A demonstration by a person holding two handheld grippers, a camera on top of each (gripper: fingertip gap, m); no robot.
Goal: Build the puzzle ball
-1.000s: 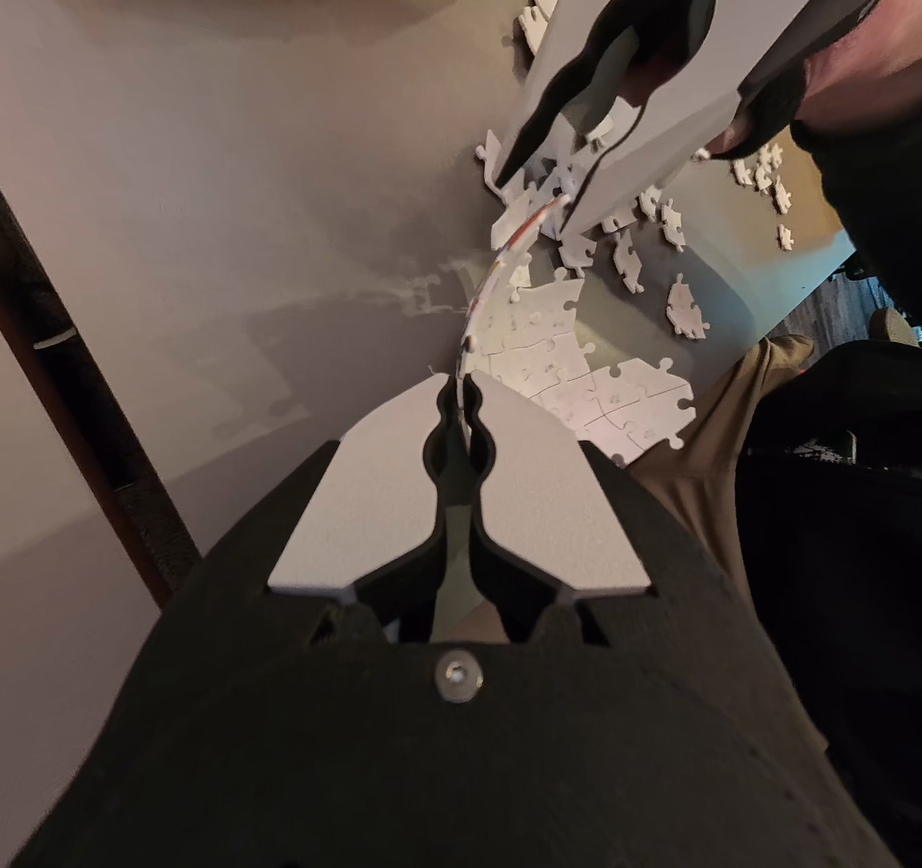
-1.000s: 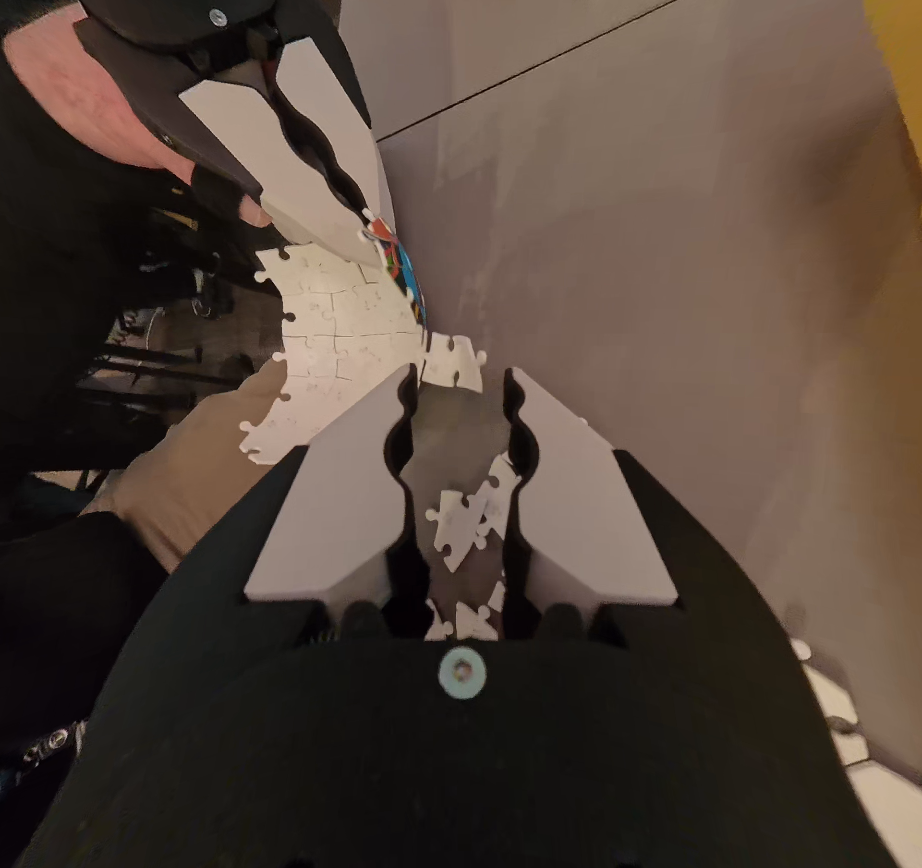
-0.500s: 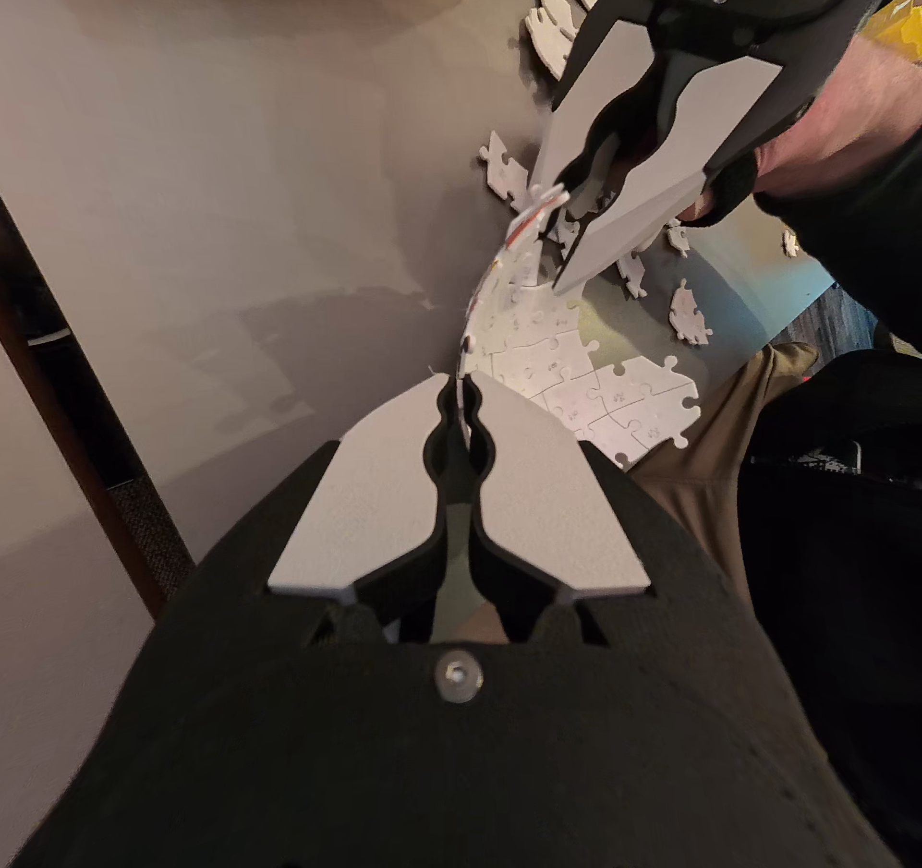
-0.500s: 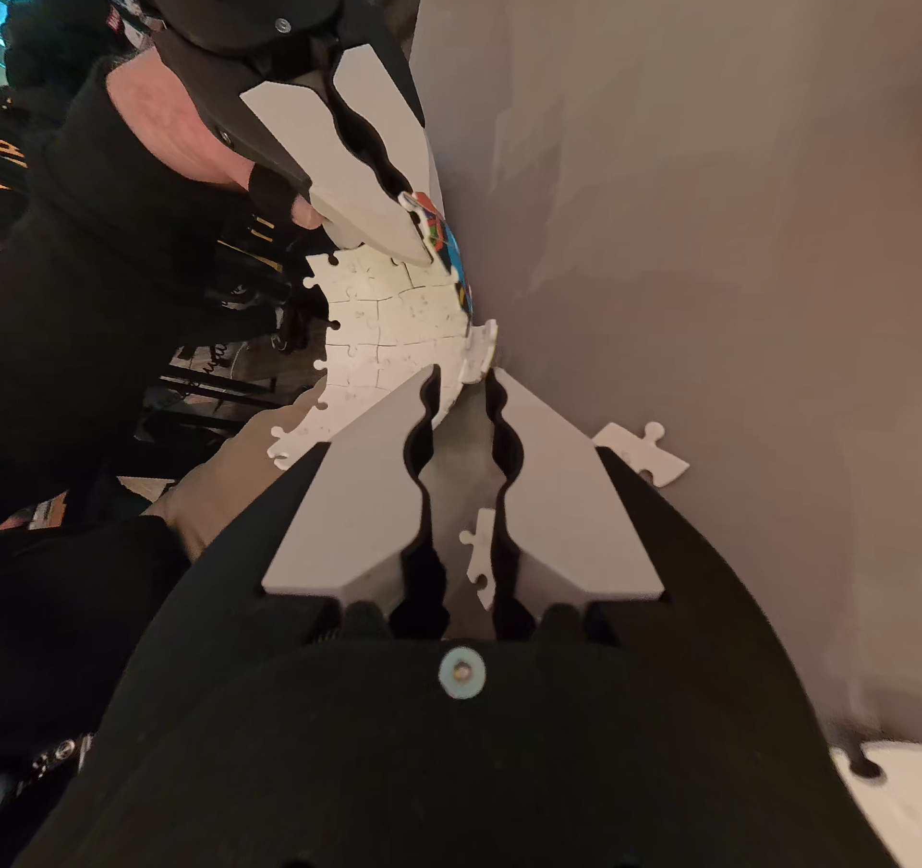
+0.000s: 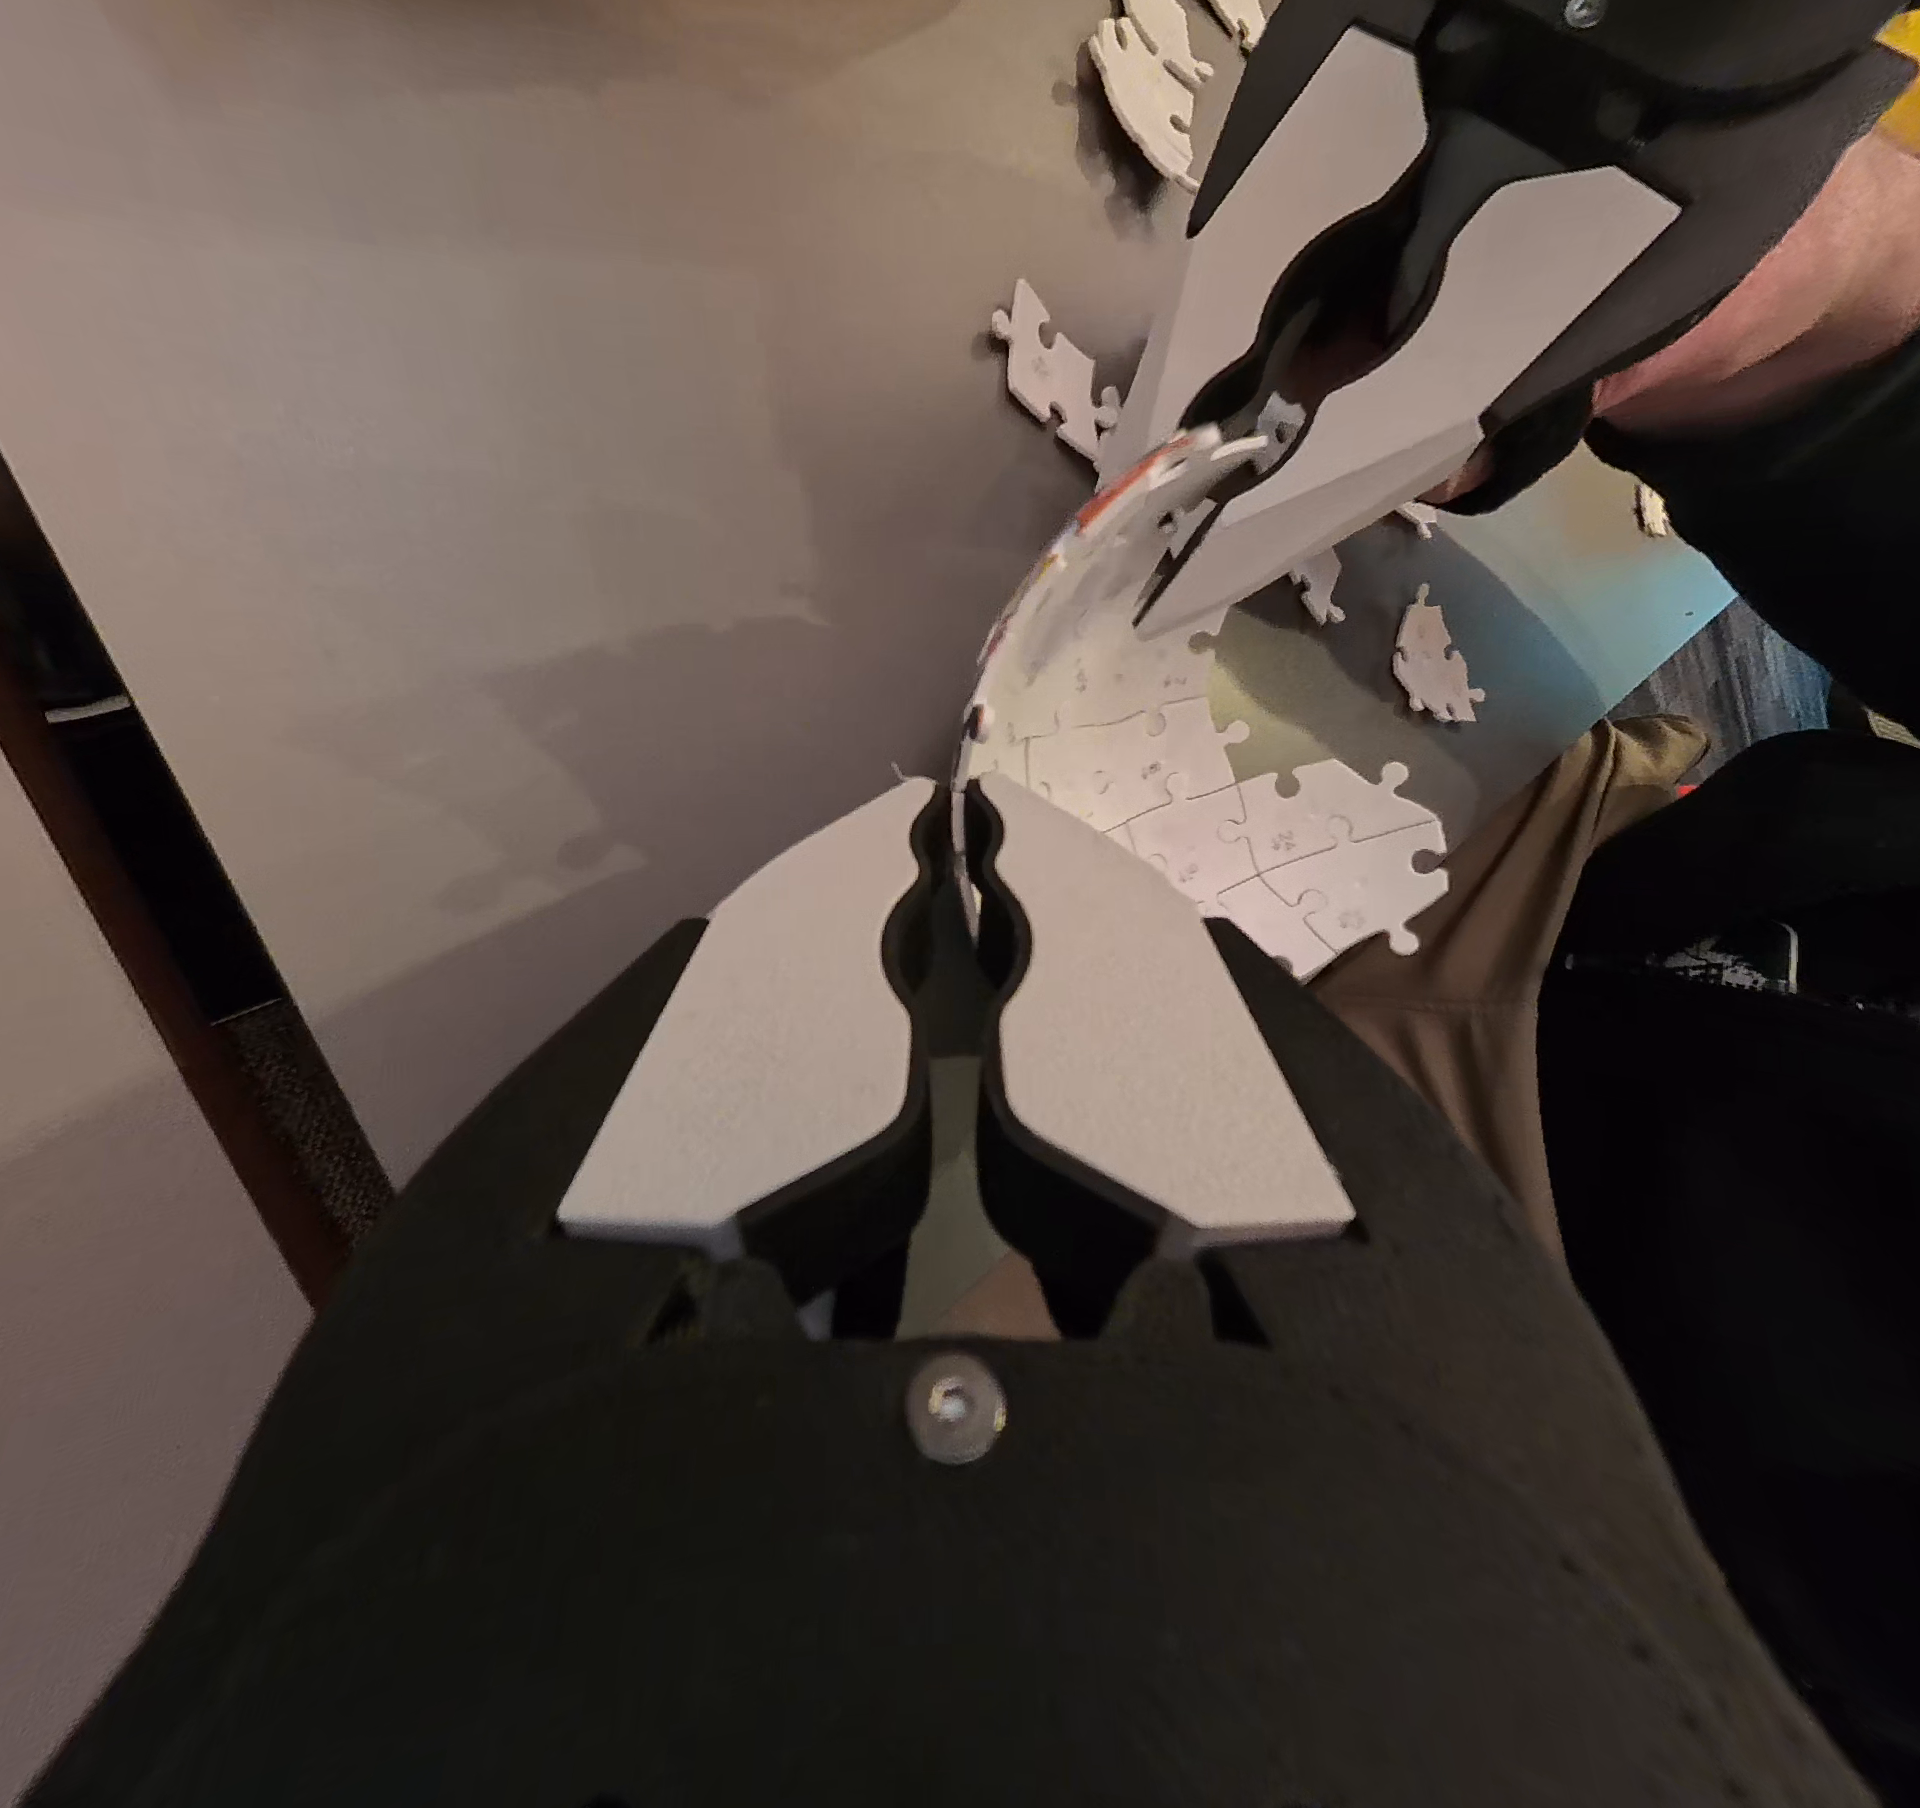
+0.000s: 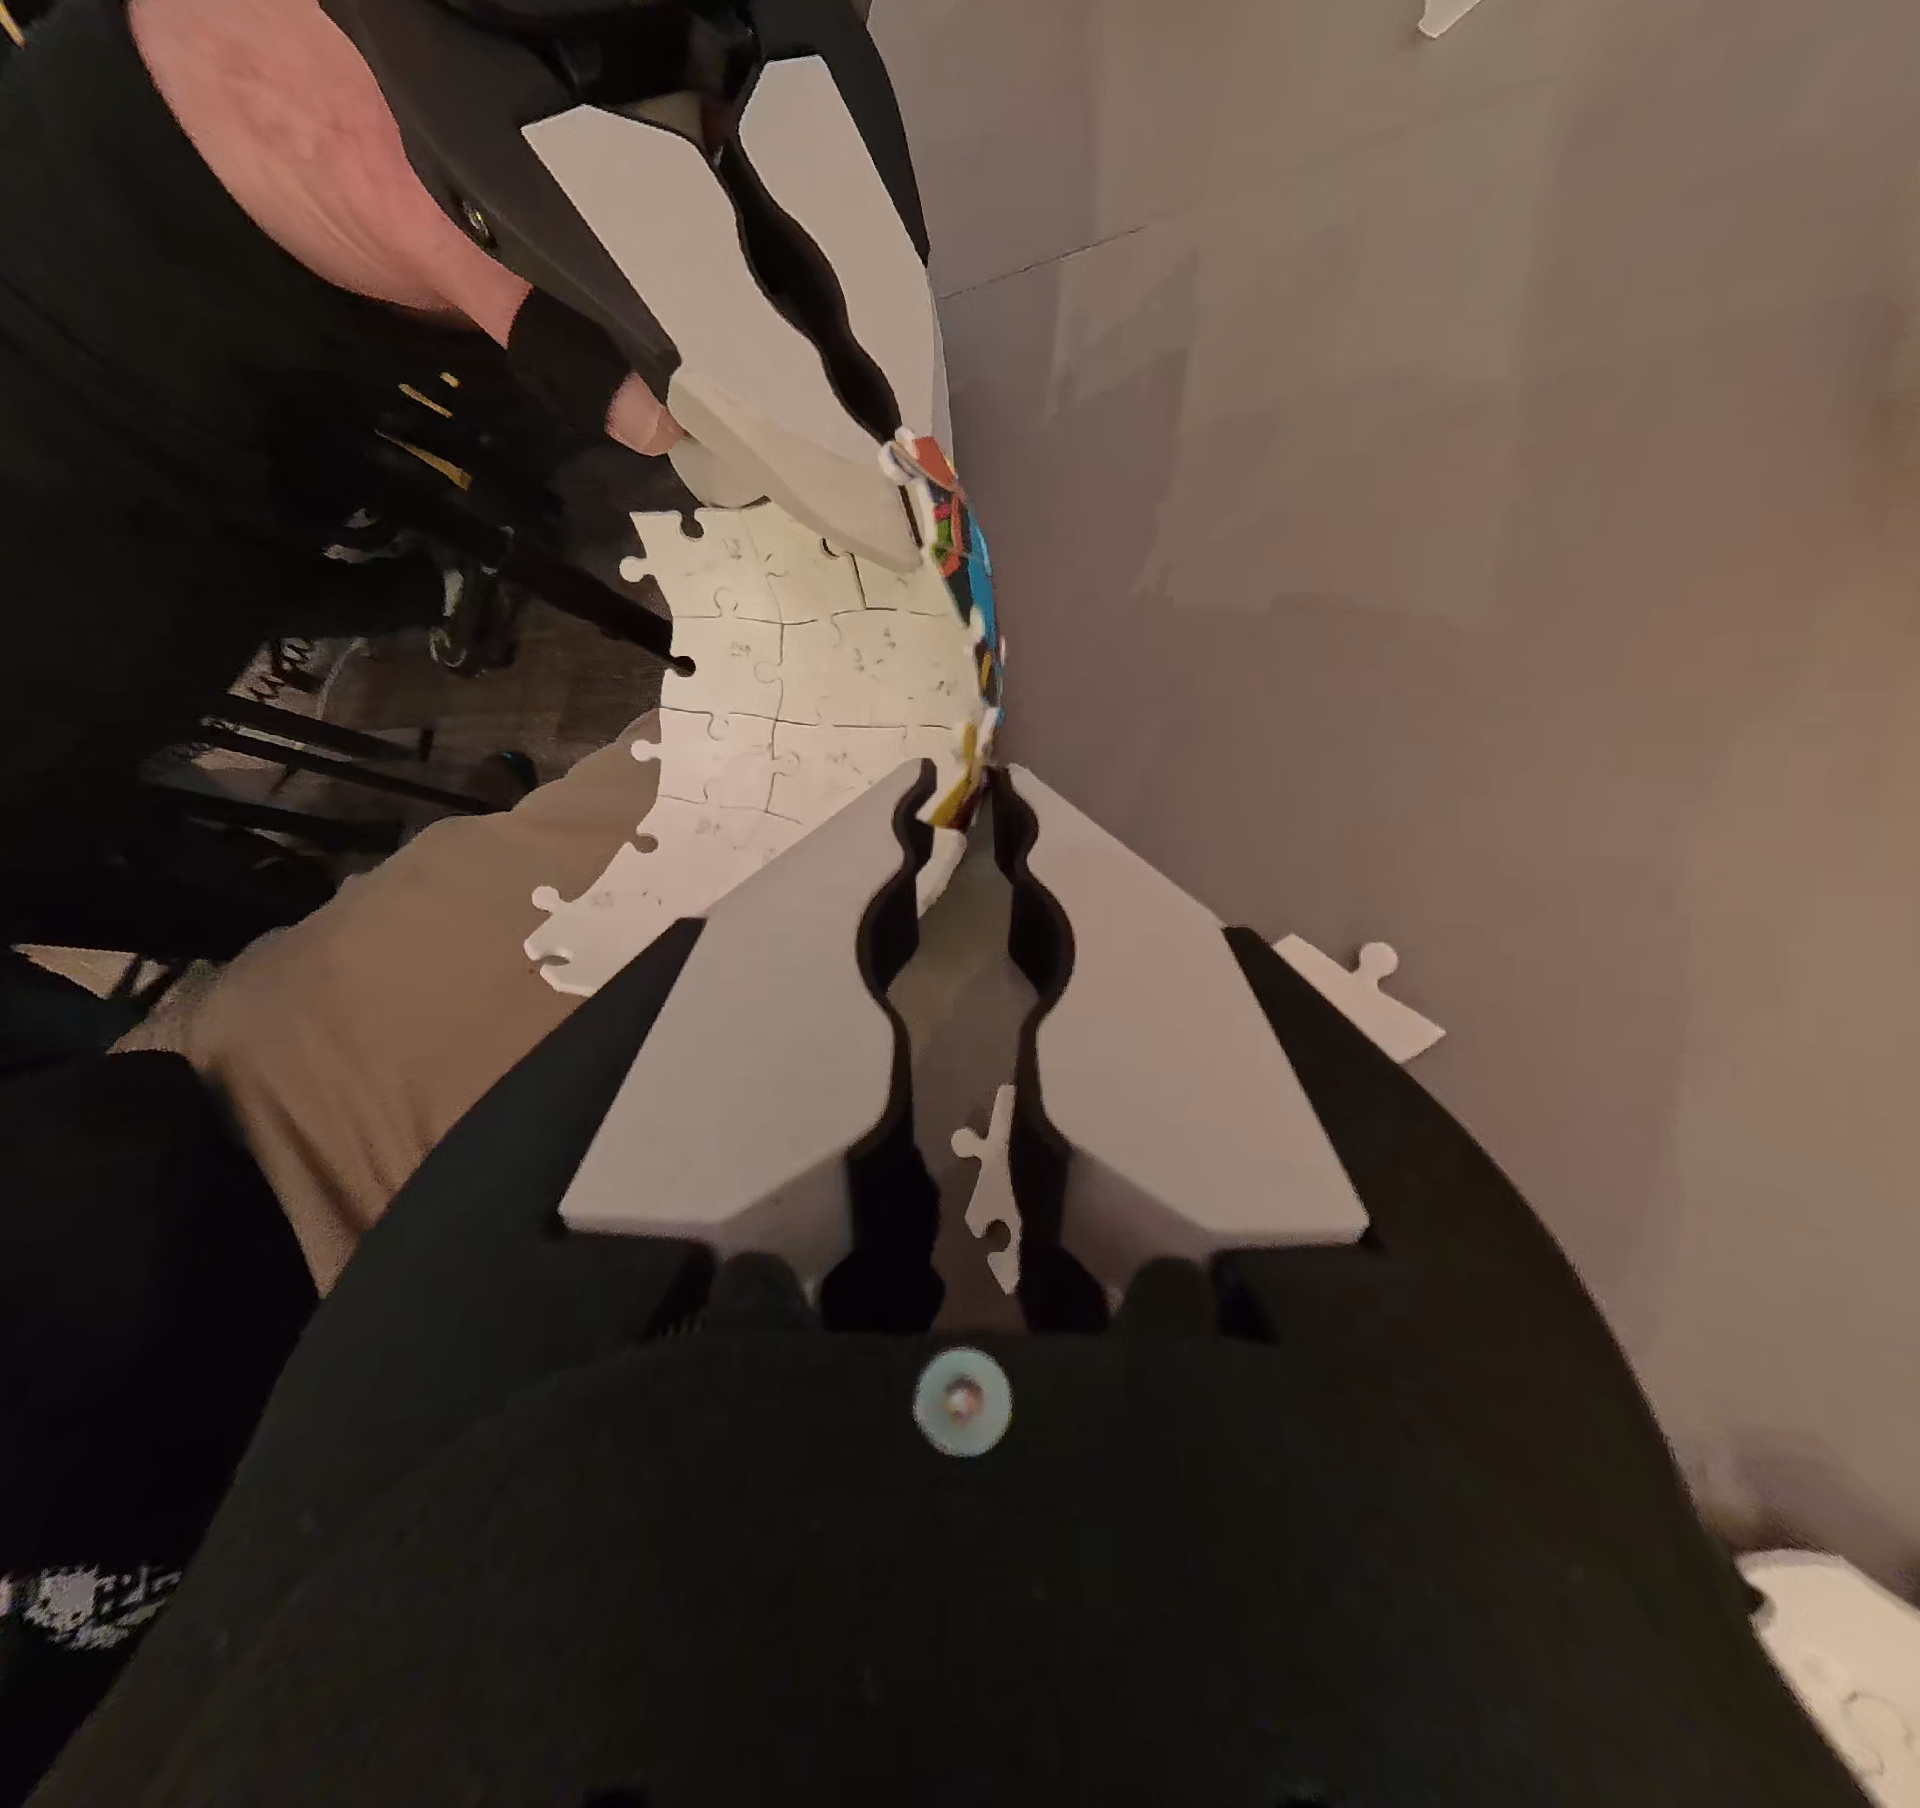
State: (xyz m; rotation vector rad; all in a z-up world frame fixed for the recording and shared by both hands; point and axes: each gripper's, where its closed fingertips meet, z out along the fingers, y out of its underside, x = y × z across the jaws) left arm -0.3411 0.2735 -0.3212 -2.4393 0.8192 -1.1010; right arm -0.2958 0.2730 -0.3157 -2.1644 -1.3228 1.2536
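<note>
A: Where was the curved white shell of joined puzzle pieces [image 5: 1226, 802], and which way did it face?

B: It was held up over the grey tabletop [image 5: 468, 408], edge-on between the two tools. Its pale inner side, marked with small handwritten numbers, faced the person; its bright printed side [image 6: 971, 595] faced the table. The long curve ran from one gripper to the other.

A: And the left gripper [image 5: 961, 792]?

B: Its white fingers were pressed together on one end of the shell's rim.

A: The right gripper [image 6: 961, 787]?

B: At the shell's opposite end, fingers narrowly apart around the last piece; I could not tell whether they pinched it.

A: What lay around the shell?

B: Loose white puzzle pieces [image 5: 1143, 65] lay scattered on the table beyond it, one flat piece [image 6: 1351, 1000] just beside the right gripper. The shell's knobbed free edge hung over the person's tan trouser leg [image 5: 1475, 979]. On the far side, the bare table stretched out to a dark wooden post [image 5: 156, 927].
</note>
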